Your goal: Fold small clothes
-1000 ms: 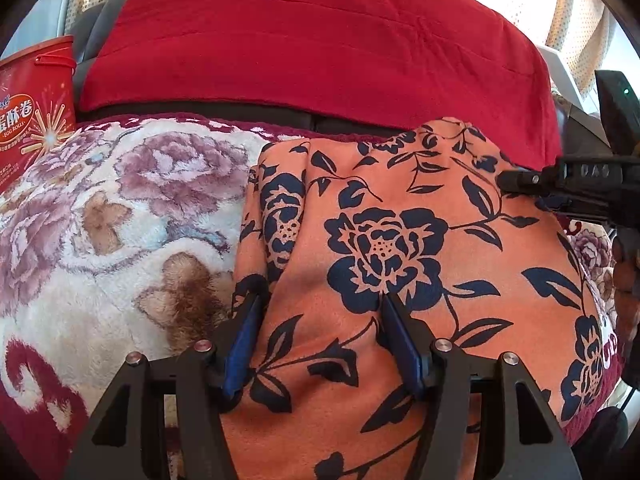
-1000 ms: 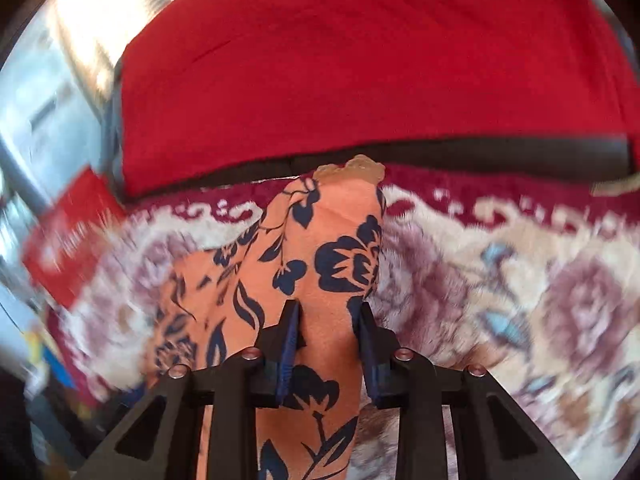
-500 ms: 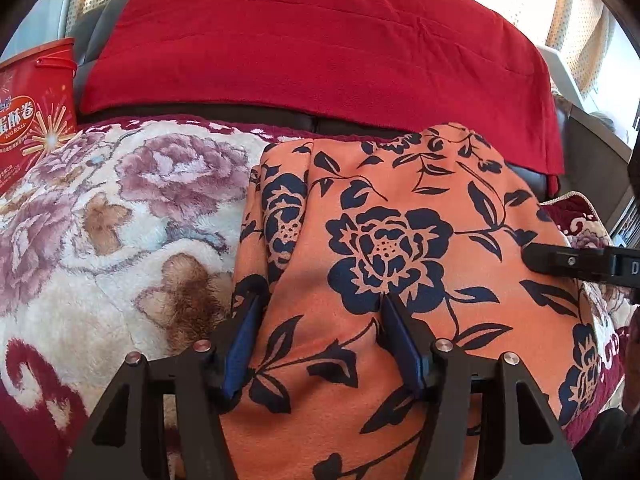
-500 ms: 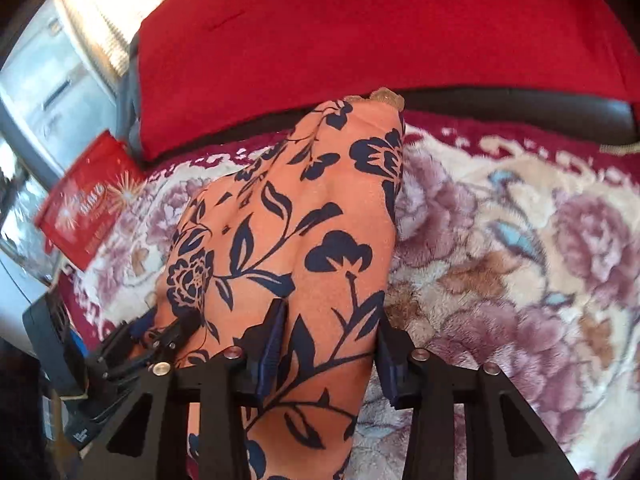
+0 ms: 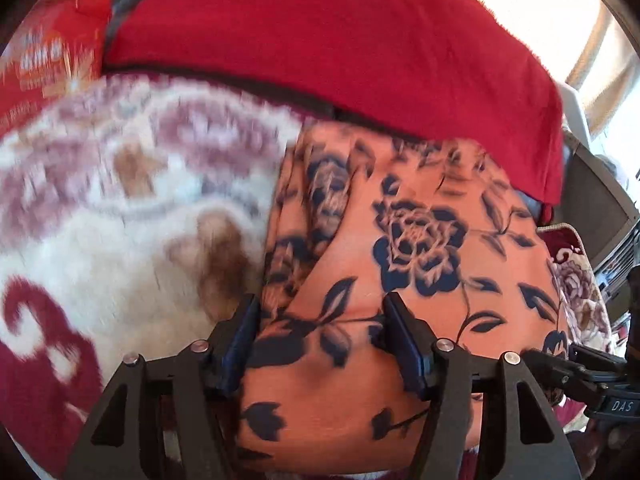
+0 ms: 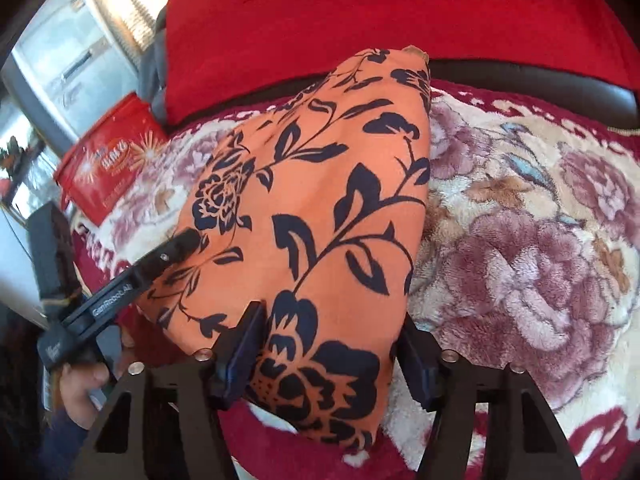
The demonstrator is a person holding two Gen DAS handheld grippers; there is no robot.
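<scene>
The orange floral garment (image 6: 320, 216) lies on the flowered plush blanket (image 6: 540, 240), its far end reaching the dark seat edge below the red cloth (image 6: 360, 12) draped over the backrest. Both tools sit at the near end of the fabric, probably because that edge has to be lifted and carried to make a fold. The right gripper (image 6: 332, 356) has its blue-padded jaws standing apart with a band of the garment running between them; the cloth fills the gap, but whether the pads truly press it cannot be told. The left gripper (image 5: 320, 336) is in the same posture over the garment's left side, jaws apart, fabric bulging up between them, clamping unclear. In the right wrist view the left tool comes in from the left at a slant, its tip touching the fabric, held in a hand (image 6: 80, 384). A red snack tub (image 6: 108, 164) stands at the blanket's far left, well apart from the garment, so it should not obstruct a fold. The left view is motion-blurred.
</scene>
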